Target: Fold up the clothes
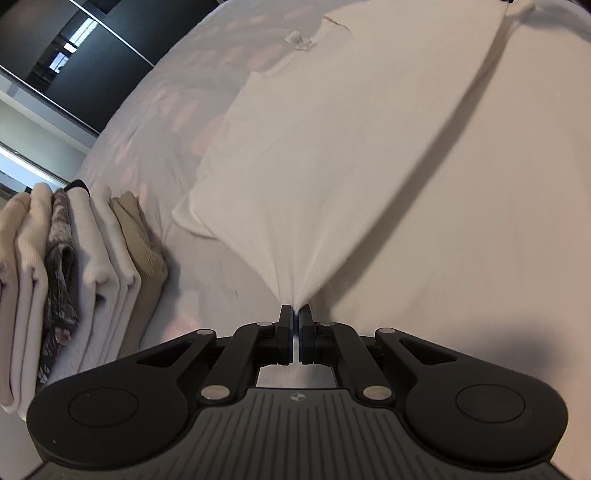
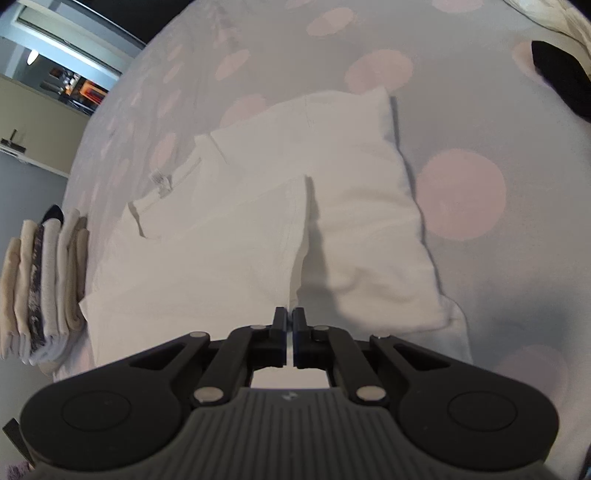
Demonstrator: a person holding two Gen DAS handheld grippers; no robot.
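Note:
A white garment lies on the bed, and its upper layer is lifted and pulled taut. My left gripper is shut on one corner of that layer, with the cloth fanning out from the fingertips. The taut edge runs to a bunched corner at the top right. In the right wrist view the same white garment spreads flat, its label near the left edge. My right gripper is shut on a raised hem of it.
The bed sheet is pale grey with pink dots. A stack of folded clothes sits at the bed's left edge, also seen as the stack. A dark cloth lies far right. Dark wardrobe doors stand beyond the bed.

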